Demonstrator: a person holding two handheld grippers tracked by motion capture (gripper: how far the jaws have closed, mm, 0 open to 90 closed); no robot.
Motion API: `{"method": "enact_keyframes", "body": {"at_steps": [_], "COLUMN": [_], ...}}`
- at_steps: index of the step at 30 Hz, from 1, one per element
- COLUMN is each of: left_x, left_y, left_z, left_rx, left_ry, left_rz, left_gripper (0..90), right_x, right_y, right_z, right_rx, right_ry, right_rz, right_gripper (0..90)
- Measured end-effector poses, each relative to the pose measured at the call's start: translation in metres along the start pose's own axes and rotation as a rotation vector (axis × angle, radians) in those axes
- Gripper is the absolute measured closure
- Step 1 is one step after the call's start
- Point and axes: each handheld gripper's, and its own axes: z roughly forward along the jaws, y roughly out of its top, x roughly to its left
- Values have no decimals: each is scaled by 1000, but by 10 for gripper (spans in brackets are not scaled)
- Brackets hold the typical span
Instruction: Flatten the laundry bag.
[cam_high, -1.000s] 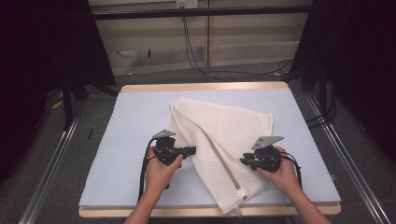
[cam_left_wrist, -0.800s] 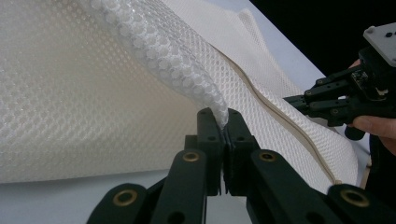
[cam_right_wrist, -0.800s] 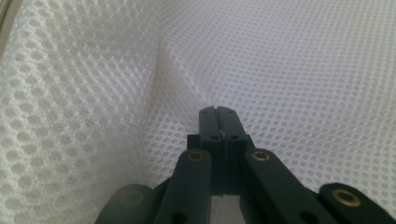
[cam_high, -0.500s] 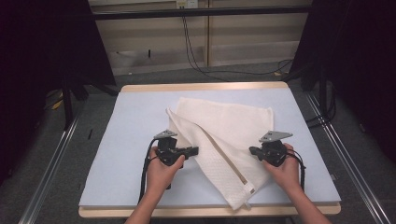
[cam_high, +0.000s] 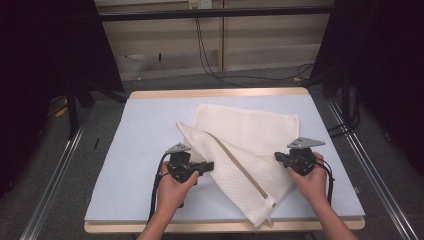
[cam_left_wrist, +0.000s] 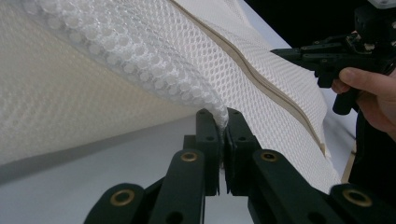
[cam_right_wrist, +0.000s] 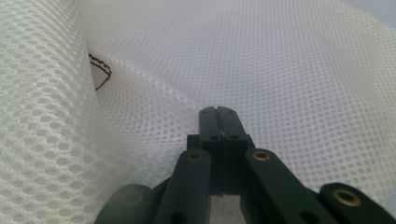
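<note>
A white mesh cloth (cam_high: 250, 130) with a beige seam lies partly folded on the pale blue mat (cam_high: 145, 145). My left gripper (cam_high: 209, 165) is at the cloth's left fold. In the left gripper view its jaws (cam_left_wrist: 223, 119) are shut on the rolled edge of the cloth (cam_left_wrist: 116, 60), which lifts off the mat. My right gripper (cam_high: 276, 156) is at the cloth's right edge, also seen farther off as the right gripper (cam_left_wrist: 276, 52). In the right gripper view my right gripper (cam_right_wrist: 218, 110) is pressed shut with its tips pinching the thin mesh cloth (cam_right_wrist: 280, 56).
The mat covers a wooden table whose front edge (cam_high: 215, 227) runs near the person's forearms. Metal rails (cam_high: 55, 175) flank the table on both sides. Cables (cam_high: 215, 65) trail on the floor behind it. Dark curtains stand left and right.
My right gripper has moved right and slightly away from the person, drawing the cloth's right edge outward. The left gripper has stayed where it was, still clamped on the fold.
</note>
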Motion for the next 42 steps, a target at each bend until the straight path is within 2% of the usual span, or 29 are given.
{"method": "enact_keyframes", "body": {"at_steps": [2,4,5,7,9,11,15,18,20,22,24,25,26,28,33,36,39,42], "left_x": [0,0,-1,-2,-3,-4,-4,-3,-2,-1,0,1,1,5,16,26,35,41], "left_y": [-2,-3,-4,-6,-7,-7,-9,-10,-11,-11,-11,-11,-11,-11,-4,1,4,8], "left_z": [-1,-1,-1,-1,0,-1,-2,0,1,1,2,2,2,0,-12,-21,-28,-32], "left_rx": [-6,4,4,13,17,16,14,15,18,28,30,27,18,1,-63,-109,-149,-177], "left_ry": [3,1,1,0,4,3,8,8,9,8,8,8,17,45,63,82,76,80], "left_rz": [-4,0,2,9,11,7,7,3,-2,0,-5,-5,-10,-11,-46,-77,-114,-123], "left_gripper": [863,863,863,862,862,862,862,862,861,858,839,814,772,629,518,483,470,501], "right_x": [3,5,7,11,18,24,33,41,46,48,49,49,49,49,55,58,59,63], "right_y": [1,4,6,10,13,18,30,34,34,31,27,26,24,22,19,19,17,15], "right_z": [-2,-4,-5,-6,-5,-4,-6,-1,5,13,16,16,16,17,18,18,17,18], "right_rx": [-28,-49,-62,-72,-85,-94,-127,-119,-79,-38,-7,2,4,30,60,68,75,86], "right_ry": [6,18,34,65,113,153,230,290,309,336,346,364,383,388,386,394,408,407], "right_rz": [-10,4,14,-1,7,9,43,33,18,14,-6,-8,-11,-32,-88,-117,-146,-163], "right_gripper": [875,777,757,734,646,609,490,458,444,505,668,765,820,840,845,845,845,844]}}
